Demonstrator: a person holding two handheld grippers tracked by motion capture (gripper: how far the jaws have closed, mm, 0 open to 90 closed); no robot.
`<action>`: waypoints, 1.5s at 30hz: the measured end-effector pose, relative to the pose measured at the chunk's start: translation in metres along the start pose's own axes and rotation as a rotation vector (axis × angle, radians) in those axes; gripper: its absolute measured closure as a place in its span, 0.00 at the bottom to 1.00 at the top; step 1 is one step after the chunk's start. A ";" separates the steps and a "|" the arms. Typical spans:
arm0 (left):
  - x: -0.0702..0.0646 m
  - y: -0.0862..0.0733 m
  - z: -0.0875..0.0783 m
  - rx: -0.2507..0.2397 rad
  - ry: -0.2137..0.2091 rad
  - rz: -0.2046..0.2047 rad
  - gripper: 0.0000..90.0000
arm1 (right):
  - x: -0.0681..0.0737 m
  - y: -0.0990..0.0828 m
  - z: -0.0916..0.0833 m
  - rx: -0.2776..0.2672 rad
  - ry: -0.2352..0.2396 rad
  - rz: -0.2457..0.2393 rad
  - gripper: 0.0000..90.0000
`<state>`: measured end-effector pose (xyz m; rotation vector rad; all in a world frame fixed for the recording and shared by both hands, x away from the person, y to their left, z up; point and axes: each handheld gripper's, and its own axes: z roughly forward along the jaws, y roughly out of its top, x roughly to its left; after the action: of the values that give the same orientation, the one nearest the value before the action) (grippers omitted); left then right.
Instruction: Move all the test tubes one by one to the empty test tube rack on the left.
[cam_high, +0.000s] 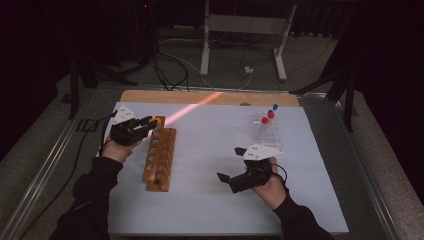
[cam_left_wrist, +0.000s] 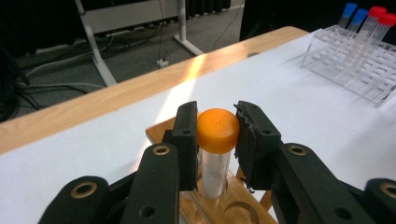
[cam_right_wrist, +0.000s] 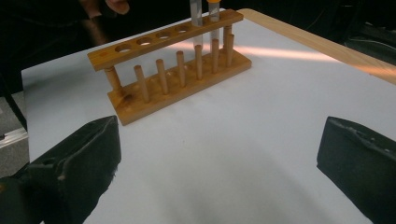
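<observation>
Left gripper (cam_left_wrist: 215, 140) is clamped on an orange-capped tube (cam_left_wrist: 215, 154), jaws pinching the cap from both sides, w/ the clear body hanging straight down into an end hole of the wooden rack (cam_right_wrist: 173, 70). From the high view that's the far end of the rack (cam_high: 159, 157), on the left part of the table (cam_high: 210, 200). Right gripper (cam_high: 239, 178) sits idle nearer the table's middle, jaws spread wide, nothing between them, well apart from the rack. A clear plastic rack (cam_left_wrist: 359, 65) w/ red- and blue-capped tubes stands off to the right side. Handling, as a guess: tube looks light, thin-walled plastic, stiff, prob. smooth and a bit slippery on the body; the cap is wider and gives a better bite than the wall, so the hold at the cap looks right. Keep it upright so the bottom drops clean through the hole to the base; tilted, it'd likely catch on the hole's rim. No hard squeeze needed, cap could pop or twist. Can't tell whether the tube's bottom has reached the rack's base yet.
</observation>
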<state>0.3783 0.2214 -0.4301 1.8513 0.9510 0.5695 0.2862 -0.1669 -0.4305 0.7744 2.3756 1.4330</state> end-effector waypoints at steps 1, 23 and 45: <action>0.001 -0.002 0.001 0.004 0.001 0.002 0.80 | 0.000 0.000 0.000 -0.001 0.000 0.002 0.00; -0.002 -0.012 0.002 0.035 -0.032 -0.033 0.60 | -0.001 0.000 -0.001 -0.006 0.010 0.010 0.00; -0.058 -0.014 -0.055 -0.070 -0.270 0.026 0.02 | -0.038 0.006 -0.028 -0.061 -0.168 0.038 0.00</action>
<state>0.2988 0.2073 -0.4174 1.8248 0.7202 0.3519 0.3061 -0.2066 -0.4137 0.8910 2.1925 1.3891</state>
